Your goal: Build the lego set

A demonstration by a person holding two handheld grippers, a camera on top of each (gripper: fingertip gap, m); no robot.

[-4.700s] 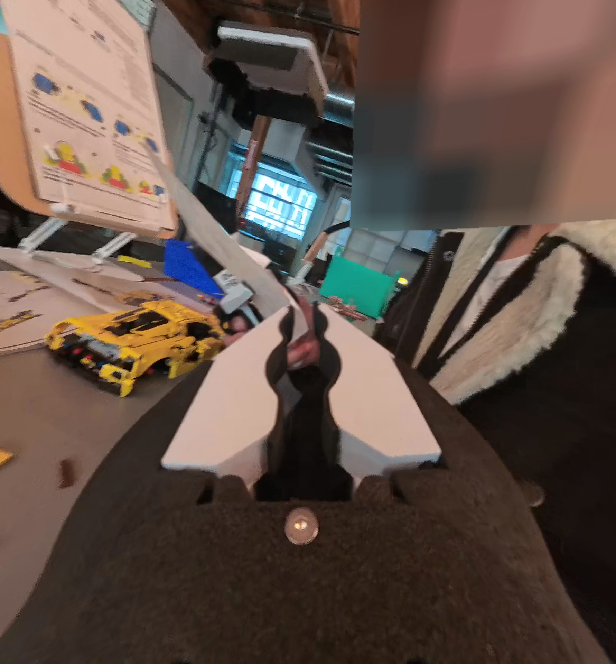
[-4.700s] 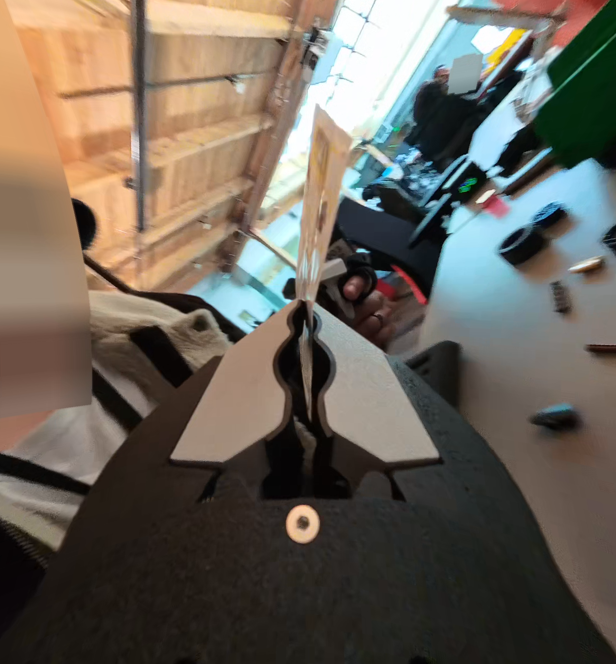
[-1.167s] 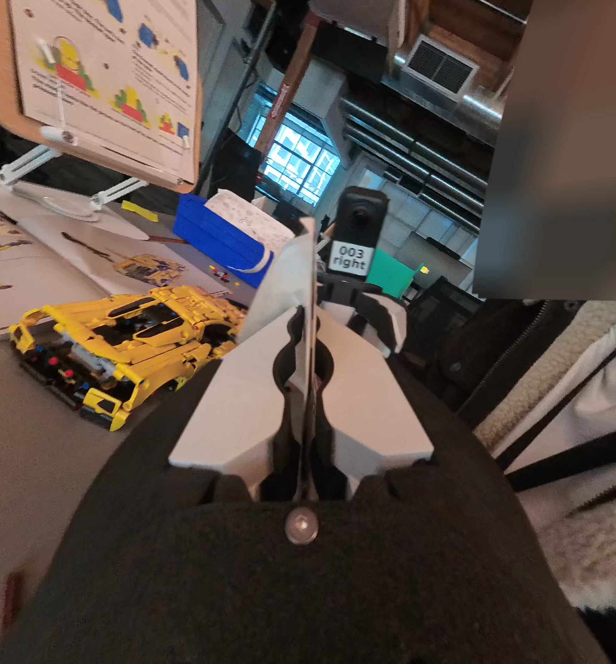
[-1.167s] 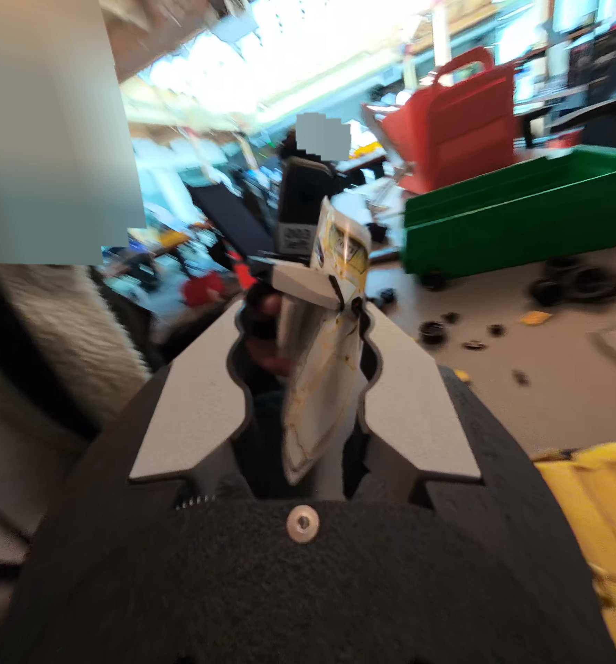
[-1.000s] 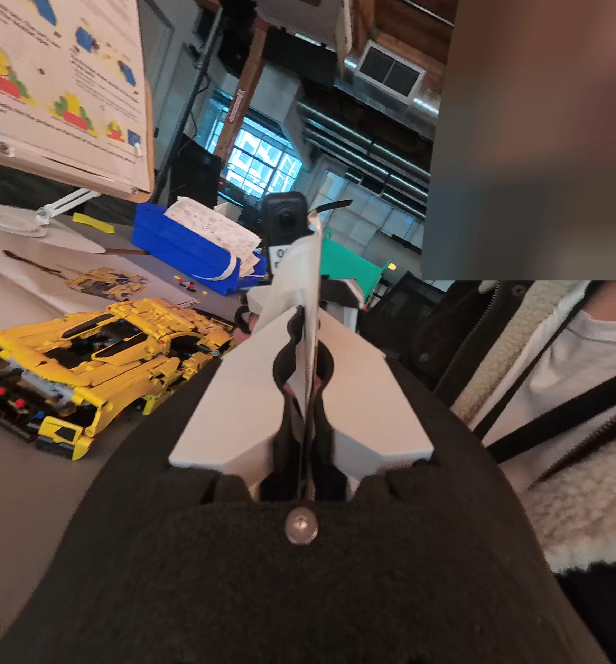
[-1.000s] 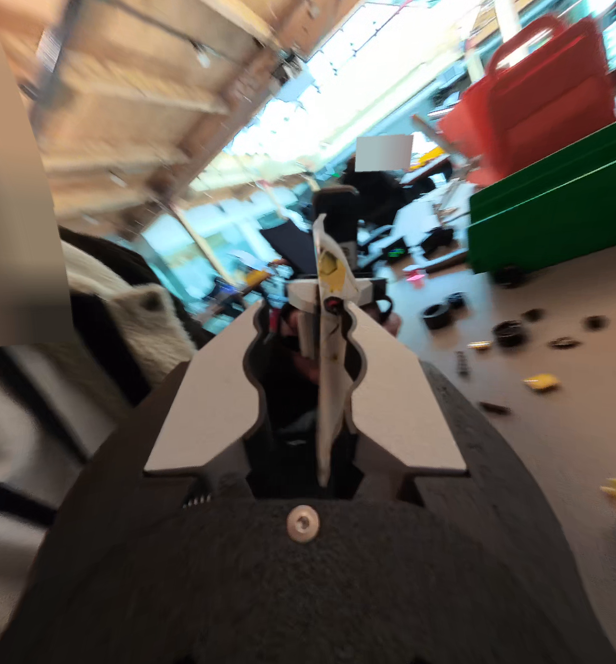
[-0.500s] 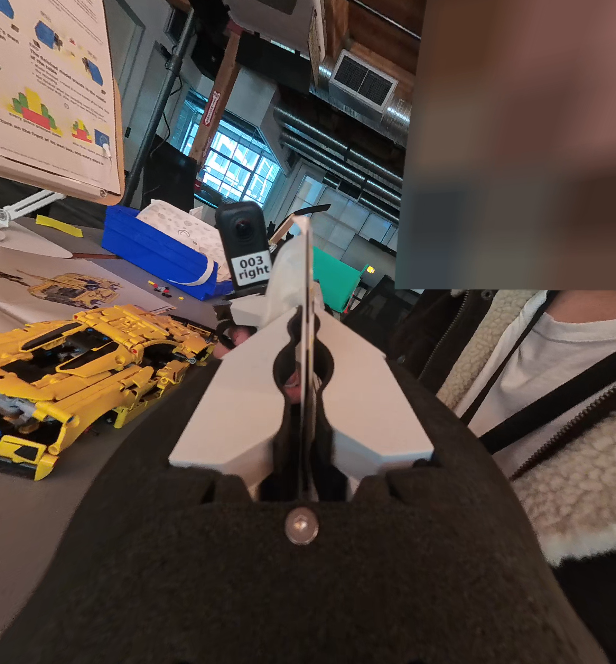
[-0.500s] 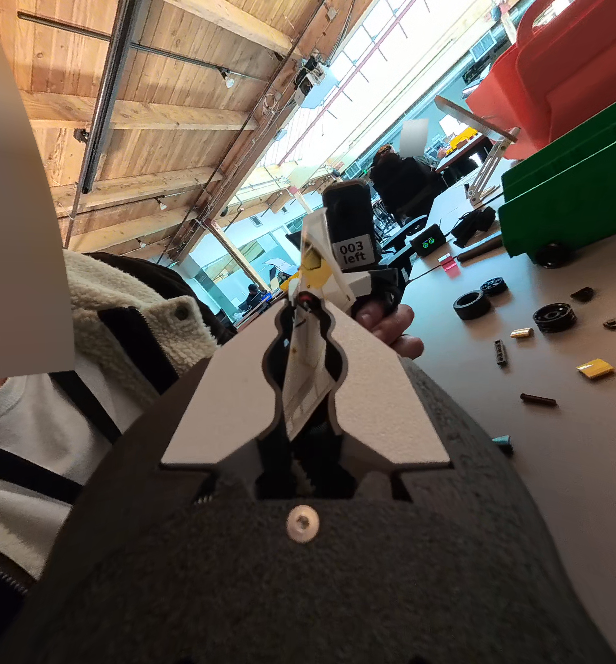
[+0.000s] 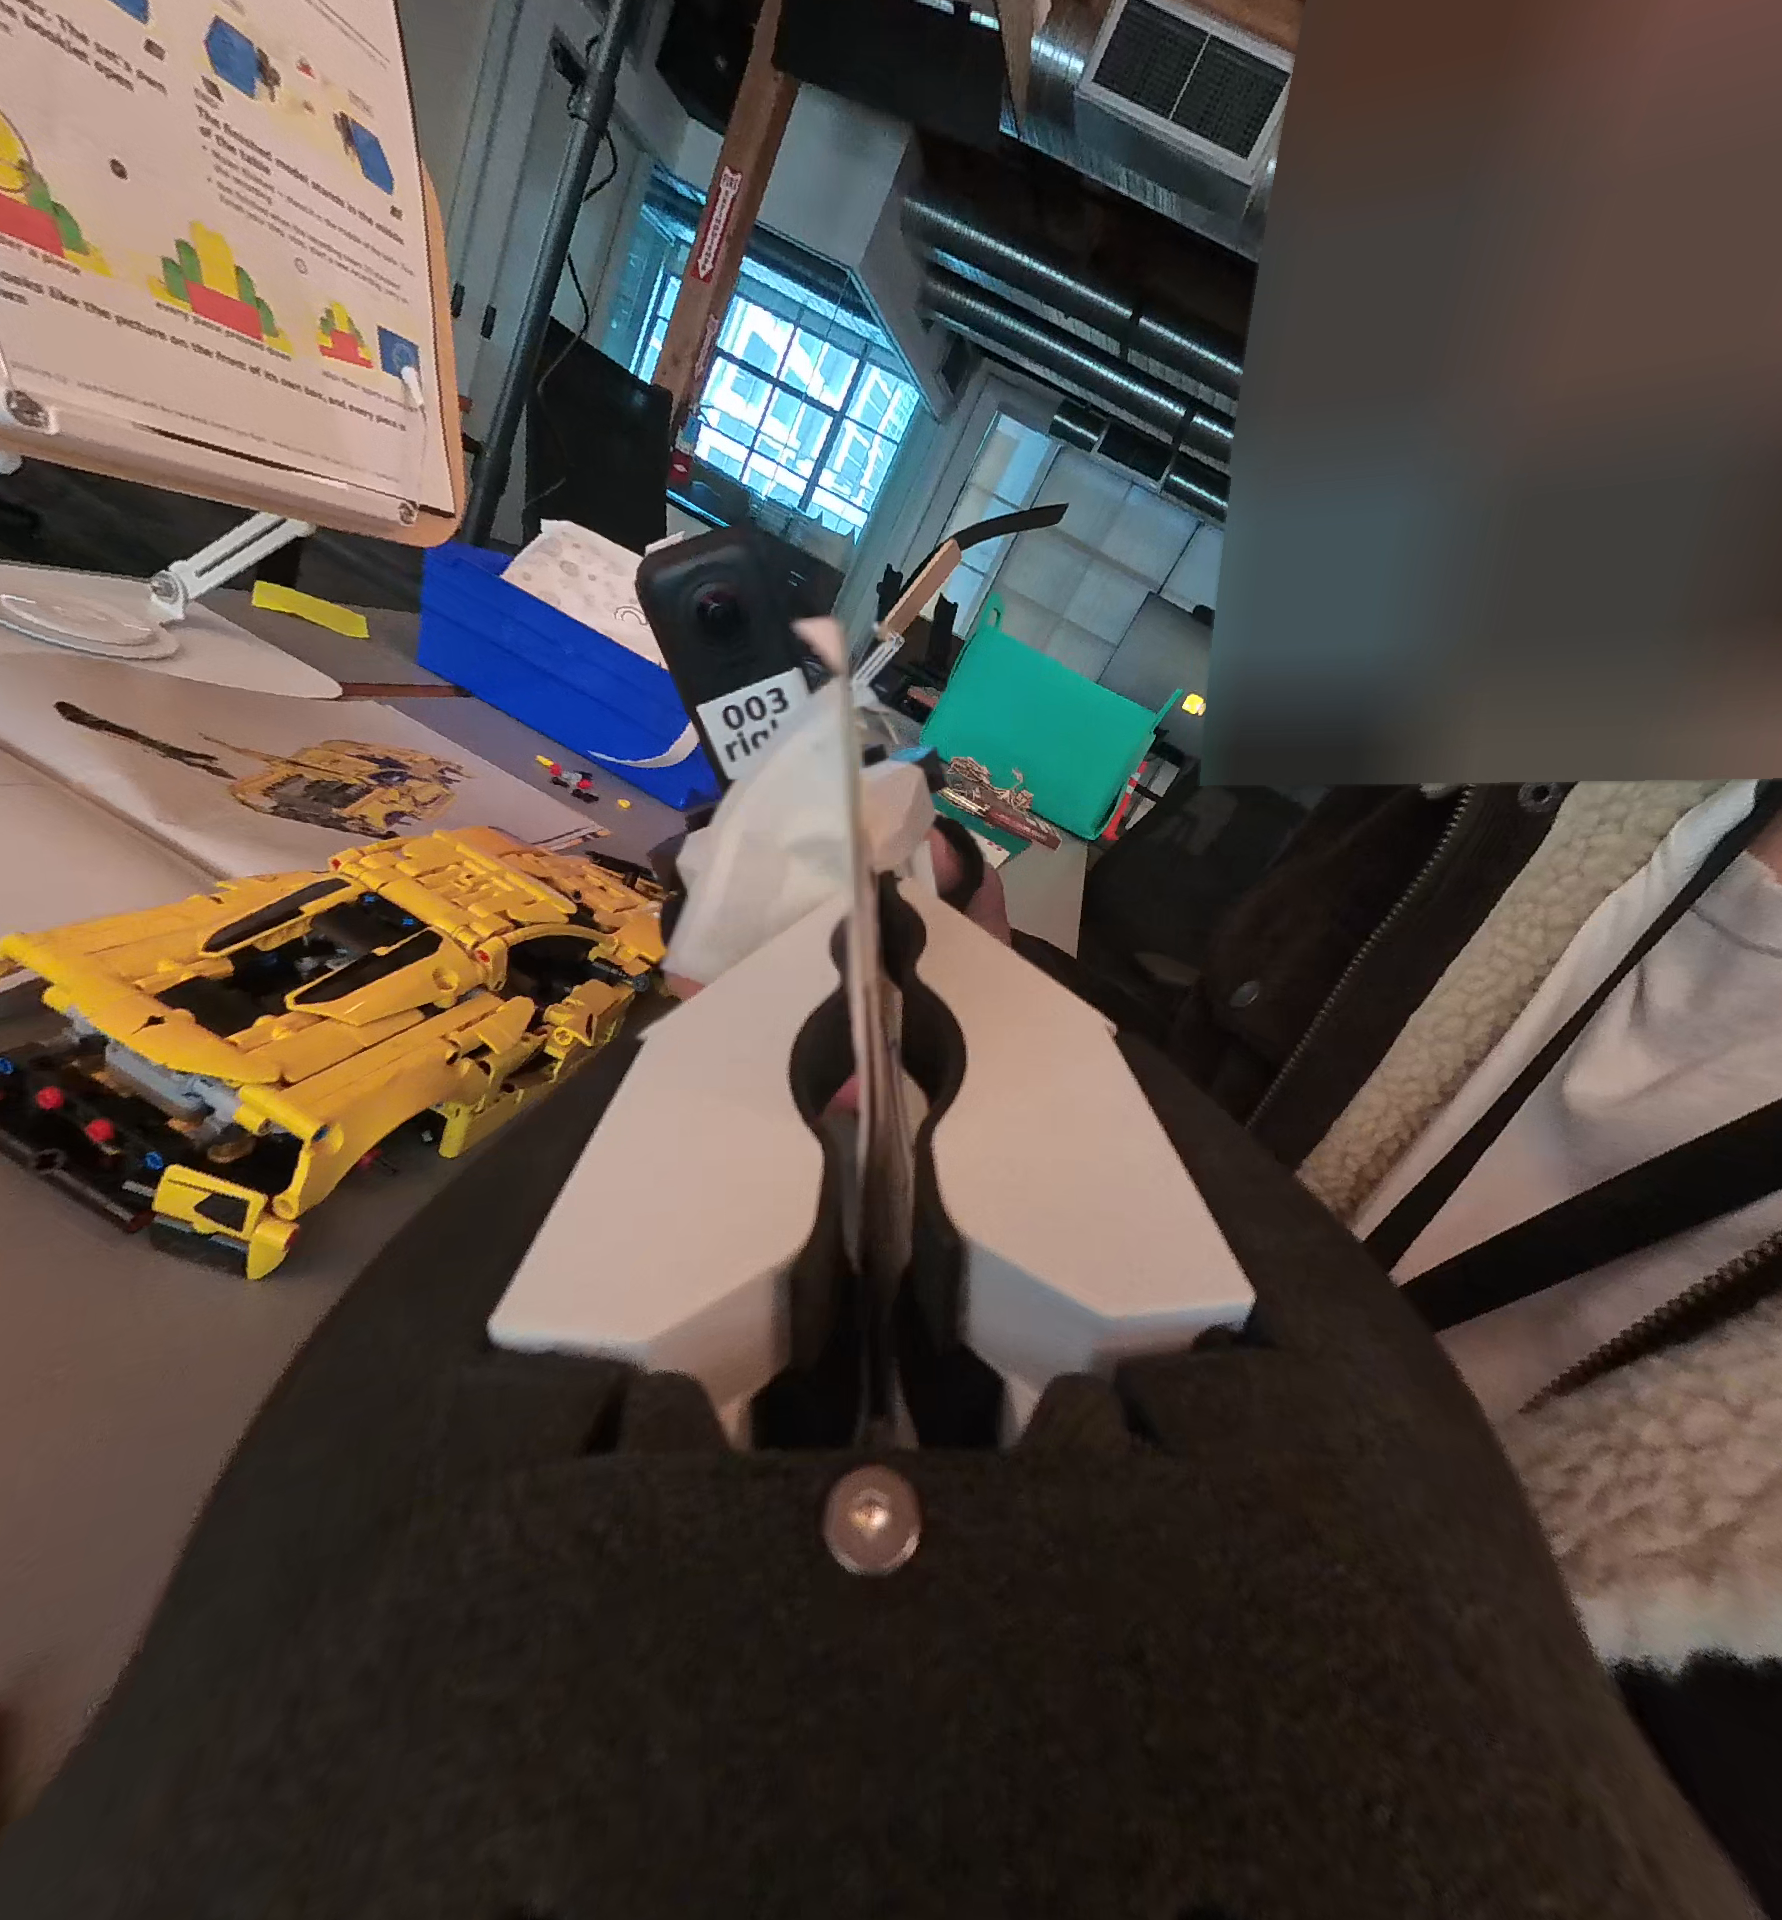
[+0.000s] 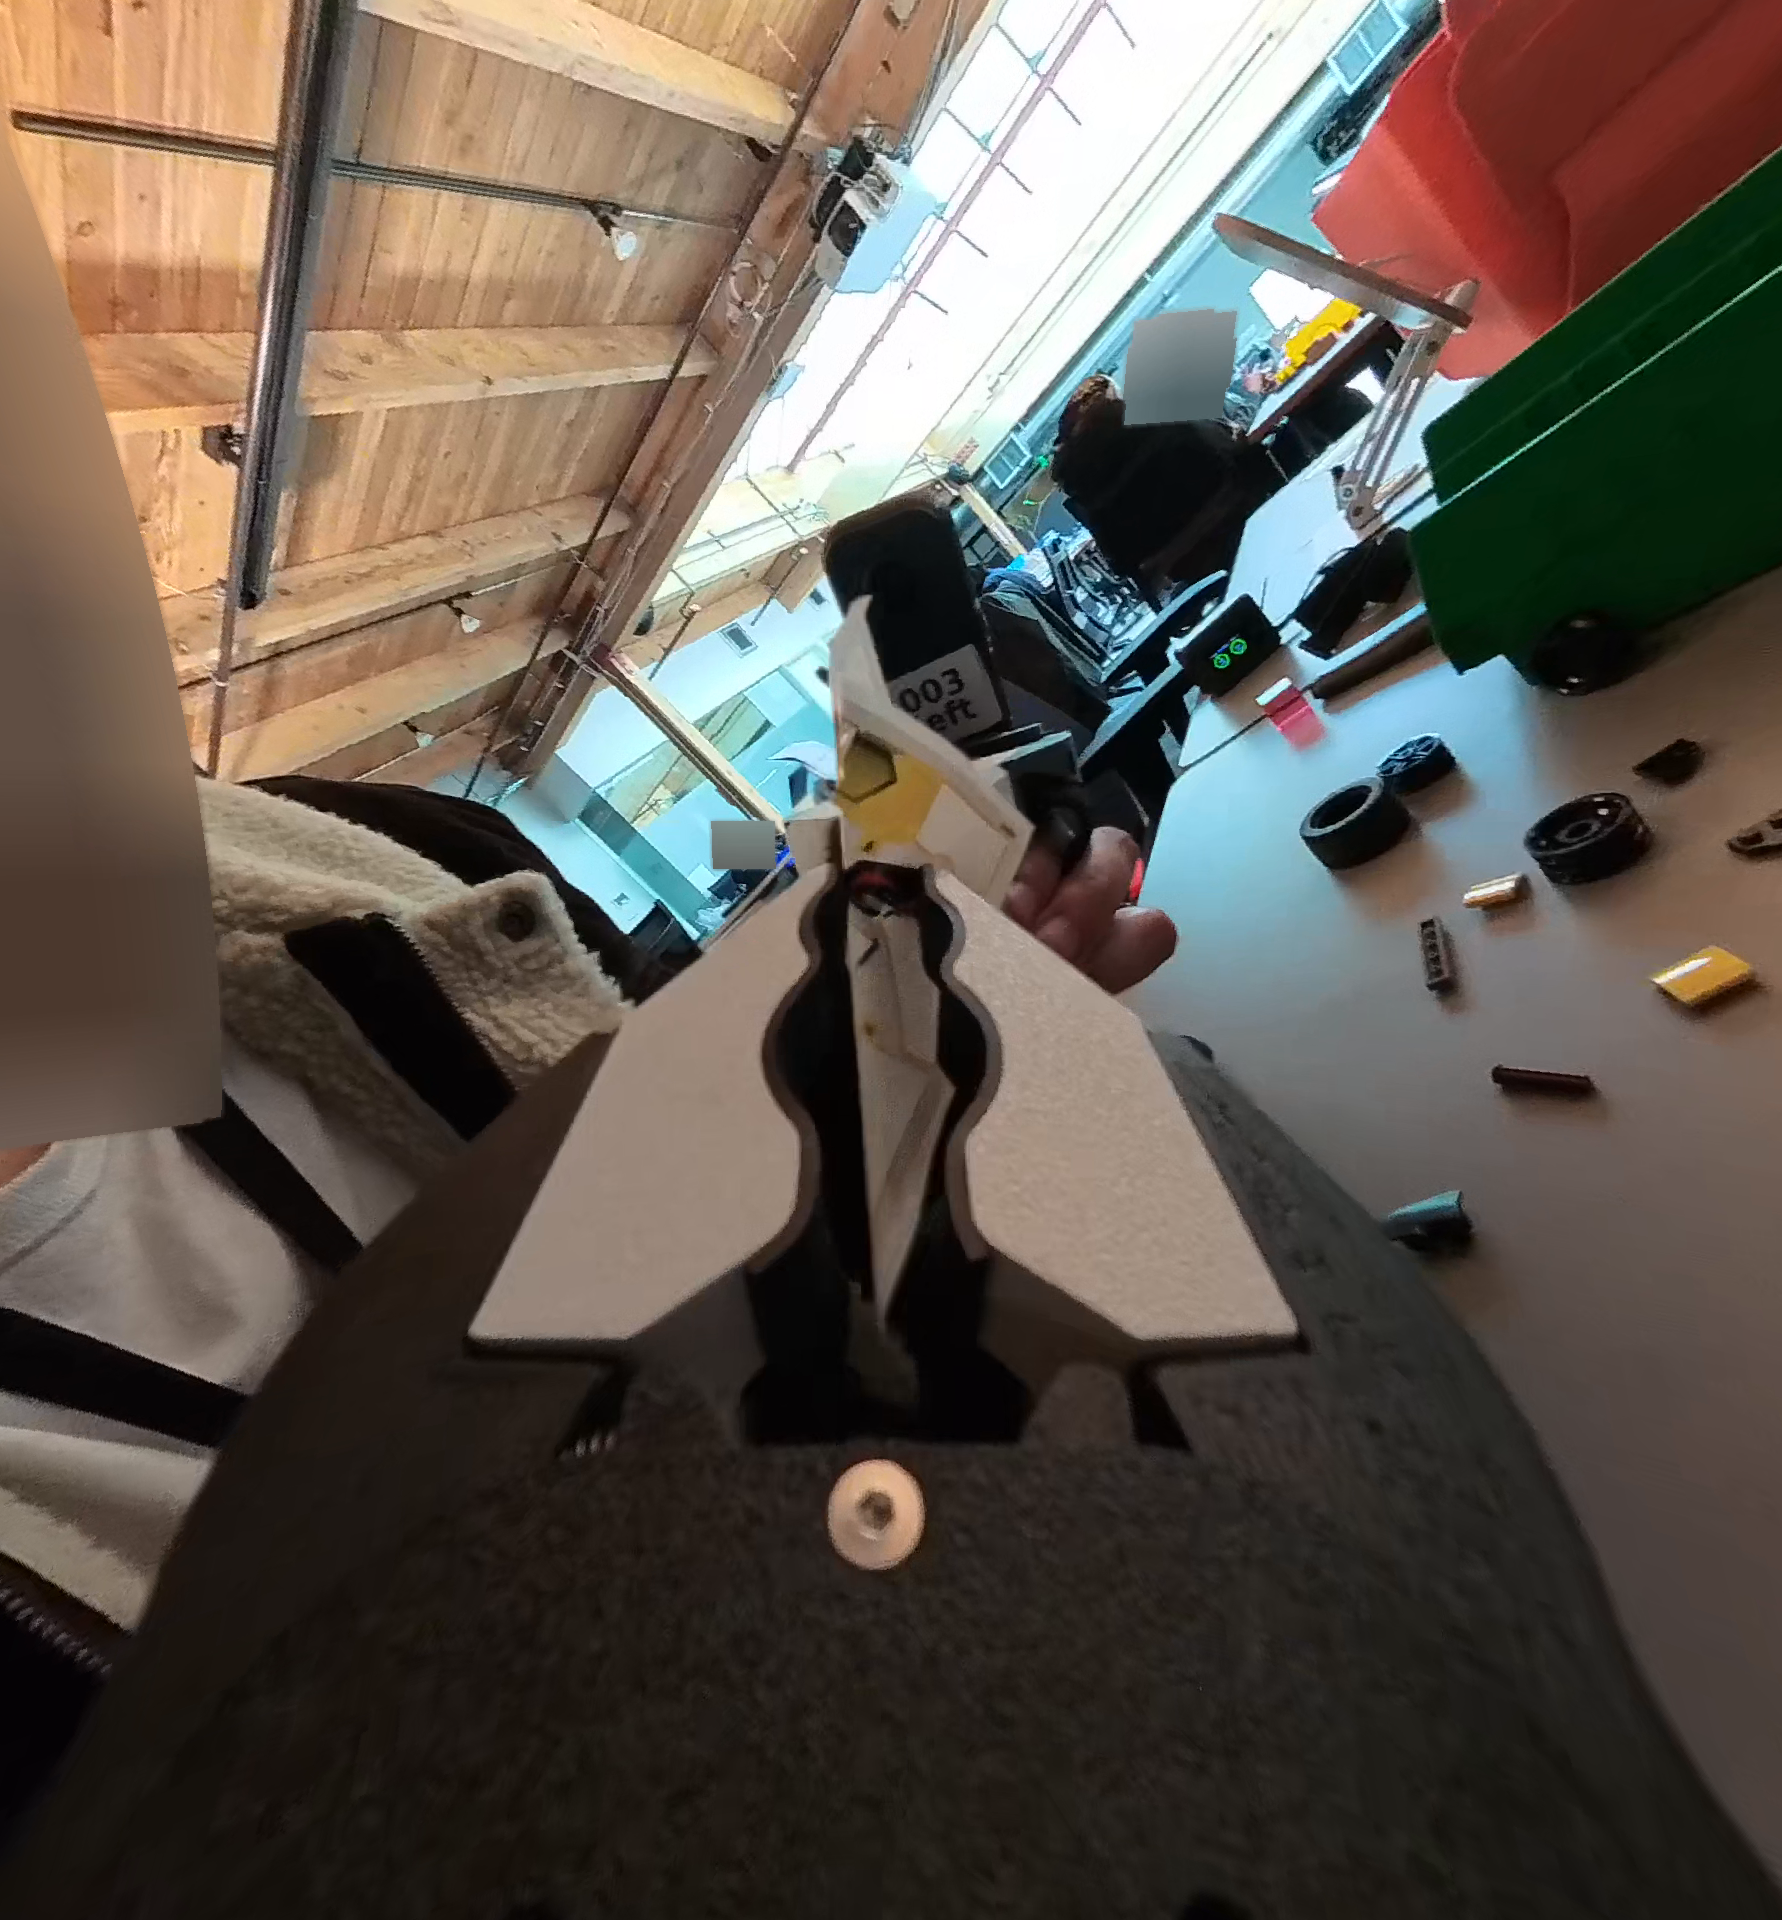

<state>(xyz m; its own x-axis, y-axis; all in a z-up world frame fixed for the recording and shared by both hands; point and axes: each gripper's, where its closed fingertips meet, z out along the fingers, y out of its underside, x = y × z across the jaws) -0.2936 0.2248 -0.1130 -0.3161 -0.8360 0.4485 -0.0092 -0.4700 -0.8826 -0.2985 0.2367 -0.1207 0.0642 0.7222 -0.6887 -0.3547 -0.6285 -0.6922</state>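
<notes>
Both grippers pinched one sheet, seemingly stickers; pulling apart could tear it.

Your left gripper and right gripper face each other, raised off the table — both sets of fingers pinched closed on the same sticker sheet.

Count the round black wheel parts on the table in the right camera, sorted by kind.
Tyre alone: 1
Bare rims: 2
Wheel against the green bin: 1
Total: 4
</notes>
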